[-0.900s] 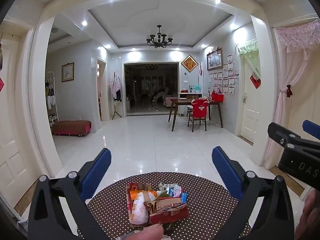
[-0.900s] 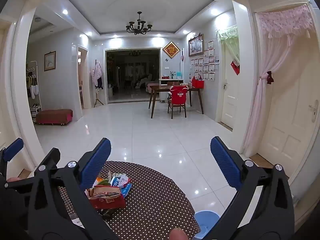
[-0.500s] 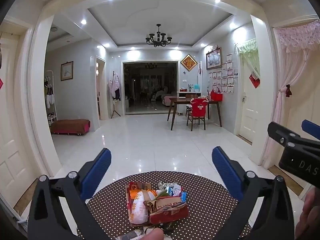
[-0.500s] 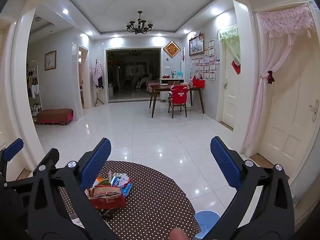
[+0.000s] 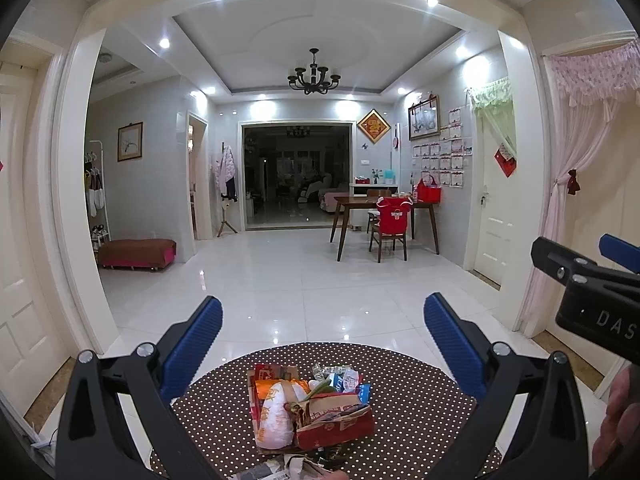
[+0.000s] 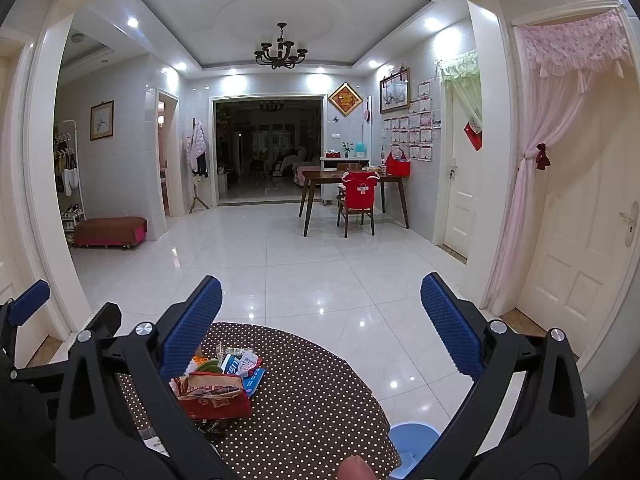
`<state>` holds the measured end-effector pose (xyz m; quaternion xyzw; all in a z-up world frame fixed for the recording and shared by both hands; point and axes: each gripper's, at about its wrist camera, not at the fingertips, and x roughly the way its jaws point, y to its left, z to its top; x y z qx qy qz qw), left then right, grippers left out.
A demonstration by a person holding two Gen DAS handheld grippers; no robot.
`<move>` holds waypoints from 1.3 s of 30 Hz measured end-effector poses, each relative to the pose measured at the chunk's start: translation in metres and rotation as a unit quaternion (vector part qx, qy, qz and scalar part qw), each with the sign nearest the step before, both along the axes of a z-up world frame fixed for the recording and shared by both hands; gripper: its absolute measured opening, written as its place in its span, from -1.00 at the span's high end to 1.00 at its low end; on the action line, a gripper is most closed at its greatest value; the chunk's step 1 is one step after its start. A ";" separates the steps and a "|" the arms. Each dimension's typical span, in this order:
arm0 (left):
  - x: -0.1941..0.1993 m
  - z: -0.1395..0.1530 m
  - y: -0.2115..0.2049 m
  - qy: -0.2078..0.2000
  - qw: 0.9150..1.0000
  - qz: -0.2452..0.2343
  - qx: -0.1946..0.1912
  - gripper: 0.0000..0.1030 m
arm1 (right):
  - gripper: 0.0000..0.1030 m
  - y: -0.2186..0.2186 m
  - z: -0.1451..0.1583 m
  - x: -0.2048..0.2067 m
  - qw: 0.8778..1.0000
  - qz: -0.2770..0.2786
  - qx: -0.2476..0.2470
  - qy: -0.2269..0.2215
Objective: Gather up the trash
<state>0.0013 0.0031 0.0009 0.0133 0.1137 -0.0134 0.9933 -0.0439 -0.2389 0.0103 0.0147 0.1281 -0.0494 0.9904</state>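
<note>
The left gripper (image 5: pixel 323 334) has its blue-padded fingers (image 5: pixel 191 350) spread wide with nothing between them, hovering above the trash pile (image 5: pixel 310 408) at the lower centre of the frame. The right gripper (image 6: pixel 321 316) is likewise released and empty. In its view the pile sits lower left, partly behind its left finger. The wrappers and a red carton lie heaped on a round brown polka-dot table (image 5: pixel 416 392). A pale blue object (image 6: pixel 412 440), possibly a bin, shows at the bottom right edge beside the table.

Brown white-dotted tablecloth (image 5: pixel 420 400); red wrapper (image 5: pixel 340 426); blue bin (image 6: pixel 412 440).
</note>
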 end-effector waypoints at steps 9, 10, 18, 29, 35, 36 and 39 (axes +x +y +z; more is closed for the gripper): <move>0.000 0.002 -0.001 -0.002 1.000 0.002 0.000 -0.92 | -0.89 0.001 0.003 0.001 1.000 0.001 0.000 0.000; -0.001 0.002 -0.001 -0.003 1.000 0.002 0.000 -0.92 | -0.89 0.001 0.002 0.001 1.000 0.001 -0.001 0.000; -0.001 0.001 -0.001 -0.004 1.000 0.002 0.000 -0.92 | -0.89 0.001 0.002 0.001 1.000 0.001 -0.001 0.000; -0.001 0.004 0.000 -0.003 1.000 0.001 0.000 -0.92 | -0.89 0.003 0.002 0.001 1.000 0.002 -0.001 0.001; 0.002 0.002 0.004 0.003 1.000 0.004 -0.002 -0.92 | -0.89 0.008 -0.001 0.006 1.000 0.006 0.000 0.006; 0.004 0.001 0.006 0.007 1.000 0.004 -0.005 -0.92 | -0.89 0.009 -0.002 0.007 1.000 0.006 0.000 0.007; 0.008 -0.006 0.010 0.016 1.000 0.006 -0.008 -0.92 | -0.89 0.011 -0.007 0.011 1.000 0.007 -0.001 0.013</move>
